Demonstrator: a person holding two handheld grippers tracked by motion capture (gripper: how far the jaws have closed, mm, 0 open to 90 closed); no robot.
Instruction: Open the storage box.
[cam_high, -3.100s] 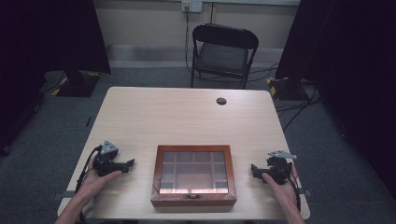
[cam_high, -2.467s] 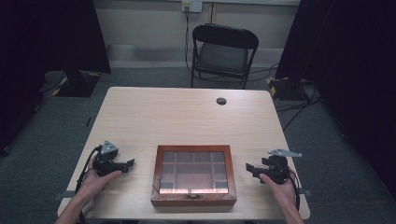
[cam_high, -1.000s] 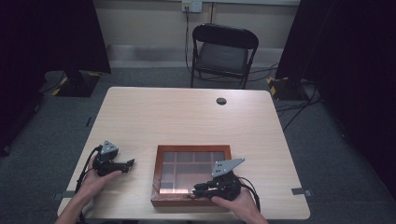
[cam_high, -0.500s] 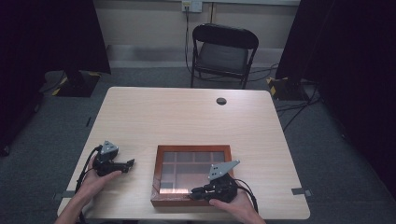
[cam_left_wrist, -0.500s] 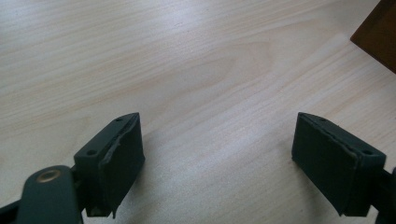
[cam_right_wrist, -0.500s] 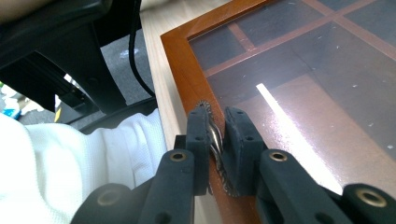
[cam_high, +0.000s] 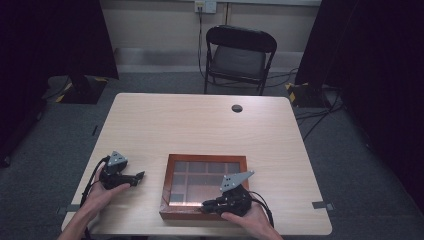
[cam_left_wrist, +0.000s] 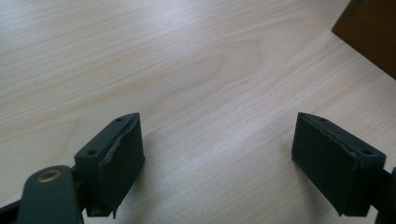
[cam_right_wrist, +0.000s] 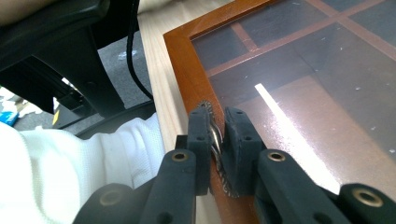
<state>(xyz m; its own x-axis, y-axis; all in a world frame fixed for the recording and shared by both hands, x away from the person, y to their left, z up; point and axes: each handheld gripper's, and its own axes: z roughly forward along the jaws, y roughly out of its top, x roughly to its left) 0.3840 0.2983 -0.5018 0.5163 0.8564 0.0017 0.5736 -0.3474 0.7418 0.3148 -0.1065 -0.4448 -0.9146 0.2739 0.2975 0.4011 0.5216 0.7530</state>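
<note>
At the desk's (cam_high: 200, 120) near edge, my right gripper (cam_high: 209, 206) lies low over the front rim of the wooden box (cam_high: 172, 167), its jaws pointing left along that rim. In the right gripper view they are pressed together on a small silver metal clasp (cam_right_wrist: 215, 140) with a scalloped edge, fixed to the box's front frame (cam_right_wrist: 180, 70). The box's glass lid (cam_right_wrist: 299, 79) is down, and dark compartments divided by wooden strips show through it. A white sleeve (cam_right_wrist: 70, 158) fills the lower left of that view.

The box sits near the middle of the desk's front edge, square to it. To its left, near the front left corner, my left gripper (cam_high: 137, 176) rests on the desk, held in my left hand (cam_high: 102, 192), jaws pointing toward the box but apart from it. In the left gripper view the jaws stand wide apart over bare pale wood, nothing between them, with a corner of the box (cam_left_wrist: 369, 32) at upper right.

Farther back, a small dark round grommet (cam_high: 237, 108) sits near the desk's far edge. Beyond the desk, a black folding chair (cam_high: 239, 55) stands before the wall.
</note>
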